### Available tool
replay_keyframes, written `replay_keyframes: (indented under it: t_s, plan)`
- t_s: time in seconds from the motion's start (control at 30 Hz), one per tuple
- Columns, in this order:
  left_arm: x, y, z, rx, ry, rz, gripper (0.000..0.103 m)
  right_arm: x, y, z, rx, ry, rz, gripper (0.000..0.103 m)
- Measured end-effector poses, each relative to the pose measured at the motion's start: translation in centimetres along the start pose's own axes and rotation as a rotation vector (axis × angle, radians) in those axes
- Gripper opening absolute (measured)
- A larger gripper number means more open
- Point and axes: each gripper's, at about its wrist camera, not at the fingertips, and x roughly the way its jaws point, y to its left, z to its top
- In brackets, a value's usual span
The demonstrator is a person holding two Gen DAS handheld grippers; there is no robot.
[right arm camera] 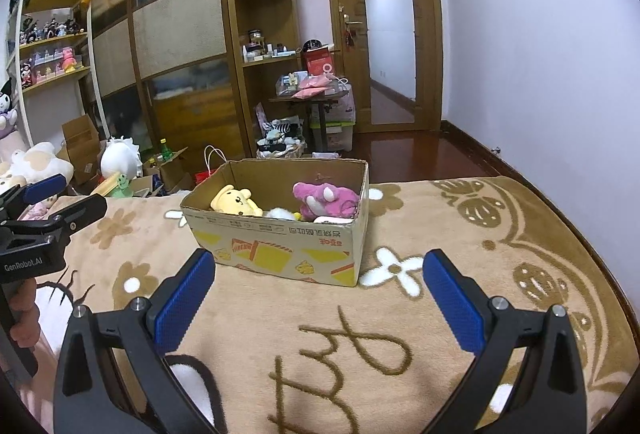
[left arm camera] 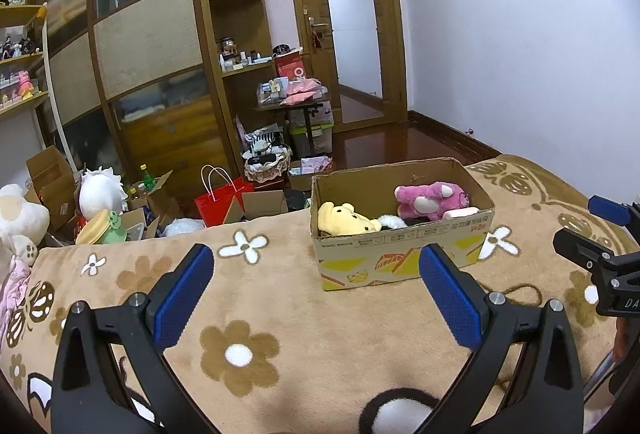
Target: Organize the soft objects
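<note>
The left gripper [left arm camera: 316,276] hovers above a tan flowered blanket [left arm camera: 304,318], its 2 blue-padded fingers [left arm camera: 186,298] spread wide with nothing between them. The right gripper [right arm camera: 318,280] hovers beside it over the same blanket, fingers equally far apart and empty. In the left view only the tip of the right gripper shows, cut off at the frame's right edge.

Just beyond both grippers, an open cardboard box [left arm camera: 404,254] sits on the blanket. Inside lie a yellow plush toy [left arm camera: 346,220] at the left end and a pink plush toy [left arm camera: 430,200] at the right end. Between them a white soft object [right arm camera: 280,213] is mostly hidden by the box wall; what it is cannot be made out.

Past the bed, more plush toys and boxes crowd the floor.
</note>
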Motion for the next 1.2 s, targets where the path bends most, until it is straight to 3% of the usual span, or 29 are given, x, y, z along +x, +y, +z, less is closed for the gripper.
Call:
replay_keyframes:
  t_s: [1.2]
  plan:
    - [0.05, 0.13, -0.61, 0.013, 0.001, -0.007, 0.102, -0.21, 0.26, 0.22, 0.013, 0.0, -0.007, 0.103]
